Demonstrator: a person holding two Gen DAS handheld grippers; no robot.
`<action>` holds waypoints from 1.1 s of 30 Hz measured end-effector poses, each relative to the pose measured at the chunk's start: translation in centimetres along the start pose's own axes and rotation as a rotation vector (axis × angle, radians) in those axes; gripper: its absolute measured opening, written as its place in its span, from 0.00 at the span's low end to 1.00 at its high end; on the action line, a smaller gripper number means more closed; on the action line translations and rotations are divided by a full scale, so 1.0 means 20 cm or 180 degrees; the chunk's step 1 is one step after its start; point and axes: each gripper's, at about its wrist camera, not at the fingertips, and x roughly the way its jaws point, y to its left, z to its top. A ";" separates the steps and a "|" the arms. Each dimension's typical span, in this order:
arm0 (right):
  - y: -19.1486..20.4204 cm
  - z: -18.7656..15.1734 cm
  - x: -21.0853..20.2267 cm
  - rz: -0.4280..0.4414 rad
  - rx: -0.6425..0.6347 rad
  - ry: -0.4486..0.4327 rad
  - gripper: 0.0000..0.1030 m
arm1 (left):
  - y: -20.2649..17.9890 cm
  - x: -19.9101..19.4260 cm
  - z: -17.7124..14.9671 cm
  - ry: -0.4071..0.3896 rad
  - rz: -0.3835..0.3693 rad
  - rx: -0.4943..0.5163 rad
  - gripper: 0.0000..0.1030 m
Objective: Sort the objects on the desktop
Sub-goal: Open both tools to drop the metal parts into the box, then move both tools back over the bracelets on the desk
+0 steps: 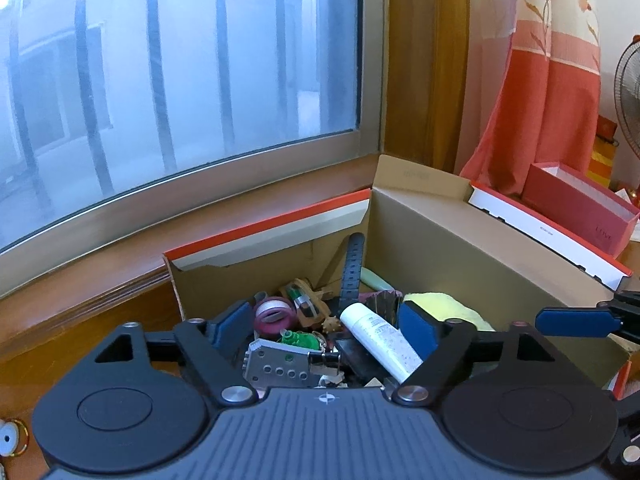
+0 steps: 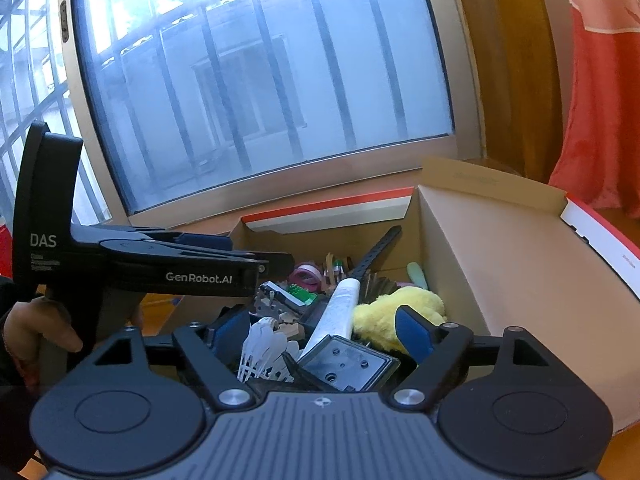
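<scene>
Both hand-held grippers hover over the open cardboard box (image 1: 460, 240), which stands on the wooden table (image 1: 100, 312) under the window (image 1: 180, 80).

Left hand-held gripper (image 1: 326, 330): jaws spread, nothing between them. Directly below the gap lie the white tube (image 1: 380, 338), a silver metal piece (image 1: 276, 368), a green toy (image 1: 298, 338) and a pink tape roll (image 1: 274, 312). A black strap (image 1: 352, 268) leans on the back wall.

Right hand-held gripper (image 2: 324, 330): jaws spread, holding nothing. Under it sit a white plastic piece (image 2: 262, 350), a black block (image 2: 348, 366) and the same tube; a yellow plush (image 2: 396, 308) lies just beside its right finger.

Judgement: the box serves as a common bin, so things lie heaped and overlapping. Wide jaws above the pile fit either reaching for an item or having let one go; the views do not settle which.

A pink box (image 1: 580, 204) stands well apart at right. A hand (image 2: 36, 328) grips the left tool's handle.
</scene>
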 end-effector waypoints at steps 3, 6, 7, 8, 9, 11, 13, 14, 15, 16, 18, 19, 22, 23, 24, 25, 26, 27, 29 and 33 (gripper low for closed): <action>0.01 0.00 0.00 0.0005 -0.0021 0.0009 0.81 | 0.00 -0.03 -0.01 -0.0011 0.0026 -0.0034 0.87; 0.02 -0.01 -0.01 0.0018 -0.0035 0.0017 0.82 | 0.01 -0.06 -0.03 -0.0004 0.0070 -0.0109 0.94; 0.03 -0.01 -0.01 0.0024 -0.0039 0.0017 0.83 | 0.01 -0.07 -0.03 -0.0009 0.0090 -0.0138 0.96; 0.03 -0.01 -0.01 0.0032 -0.0044 0.0015 0.83 | 0.02 -0.09 -0.04 -0.0019 0.0107 -0.0160 0.97; 0.03 -0.02 -0.01 0.0041 -0.0049 0.0017 0.85 | 0.02 -0.11 -0.05 -0.0038 0.0127 -0.0177 0.99; 0.04 -0.02 -0.01 0.0046 -0.0064 0.0040 0.85 | 0.03 -0.15 -0.06 -0.0074 0.0168 -0.0214 1.00; 0.05 -0.03 0.00 0.0044 -0.0076 0.0066 0.86 | 0.05 -0.20 -0.08 -0.0098 0.0221 -0.0264 1.00; 0.05 -0.03 0.01 0.0050 -0.0076 0.0074 0.86 | 0.06 -0.22 -0.09 -0.0110 0.0247 -0.0289 1.00; 0.06 -0.03 0.02 0.0056 -0.0076 0.0081 0.86 | 0.07 -0.25 -0.10 -0.0120 0.0275 -0.0315 1.00; 0.07 -0.02 0.03 0.0069 -0.0073 0.0083 0.86 | 0.08 -0.28 -0.11 -0.0125 0.0312 -0.0351 1.00; 0.10 -0.02 0.05 0.0107 -0.0068 0.0086 0.87 | 0.12 -0.33 -0.14 -0.0137 0.0387 -0.0428 1.00; 0.11 -0.01 0.06 0.0134 -0.0080 0.0087 0.88 | 0.15 -0.37 -0.16 -0.0150 0.0427 -0.0475 1.00; 0.19 -0.01 0.08 0.0176 -0.0153 0.0056 0.89 | 0.23 -0.46 -0.21 -0.0165 0.0531 -0.0581 1.00; 0.23 -0.01 0.08 0.0185 -0.0170 0.0051 0.89 | 0.25 -0.49 -0.23 -0.0165 0.0566 -0.0606 1.00; 0.26 -0.01 0.09 0.0195 -0.0187 0.0046 0.89 | 0.29 -0.52 -0.25 -0.0163 0.0604 -0.0633 1.00; 0.30 -0.01 0.09 0.0214 -0.0205 0.0047 0.90 | 0.32 -0.55 -0.28 -0.0153 0.0644 -0.0664 1.00; 0.34 -0.02 0.09 0.0234 -0.0224 0.0047 0.90 | 0.36 -0.58 -0.30 -0.0130 0.0670 -0.0692 1.00; 0.38 -0.02 0.09 0.0248 -0.0240 0.0044 0.91 | 0.40 -0.61 -0.33 -0.0107 0.0696 -0.0720 1.00; 0.47 -0.03 0.09 0.0272 -0.0262 0.0031 0.91 | 0.48 -0.67 -0.39 -0.0057 0.0748 -0.0763 1.00; 0.69 -0.08 0.08 0.0309 -0.0256 0.0007 0.91 | 0.66 -0.81 -0.54 0.0046 0.0865 -0.0826 1.00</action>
